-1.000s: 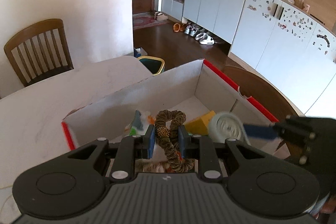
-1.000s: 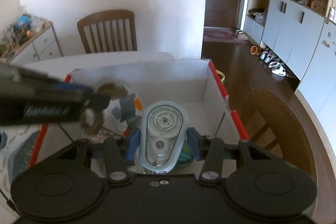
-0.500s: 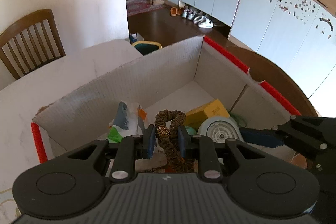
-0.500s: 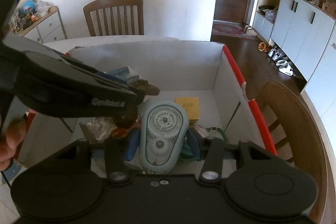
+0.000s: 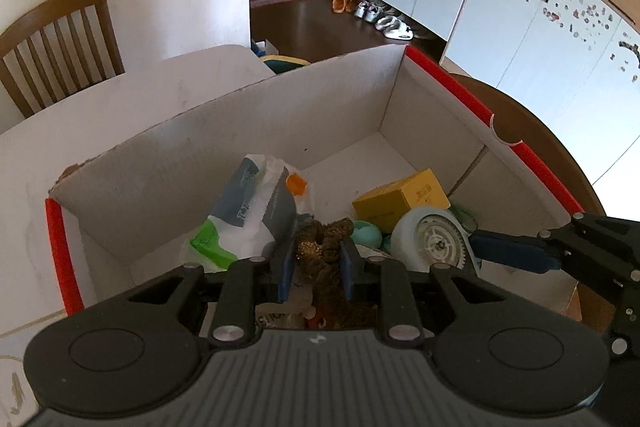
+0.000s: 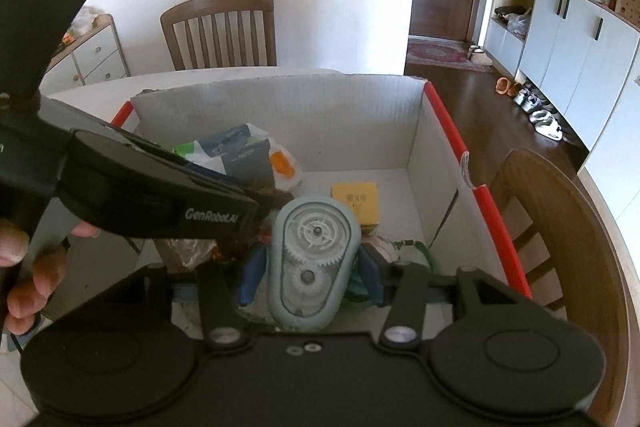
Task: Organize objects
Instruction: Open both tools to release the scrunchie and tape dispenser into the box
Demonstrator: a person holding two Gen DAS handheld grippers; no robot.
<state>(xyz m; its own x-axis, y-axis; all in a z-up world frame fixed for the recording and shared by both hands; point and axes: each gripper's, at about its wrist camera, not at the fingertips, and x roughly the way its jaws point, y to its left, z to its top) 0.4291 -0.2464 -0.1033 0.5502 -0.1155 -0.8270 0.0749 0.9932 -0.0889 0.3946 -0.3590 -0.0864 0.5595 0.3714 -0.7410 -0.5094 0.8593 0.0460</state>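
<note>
A white cardboard box with red edges stands on the table; it also shows in the right wrist view. My left gripper is shut on a brown braided scrunchie, low inside the box. My right gripper is shut on a pale blue gear toy, also down in the box; the toy shows at the right of the left wrist view. In the box lie a white and green plastic bag, a yellow carton and a mint ball.
A wooden chair stands behind the white table. A second chair back curves along the box's right side. White cabinets and shoes line the far floor. A drawer unit stands at the left.
Both grippers have come down into the box with their objects still held. The box walls now rise around them and the bag and carton look closer.
</note>
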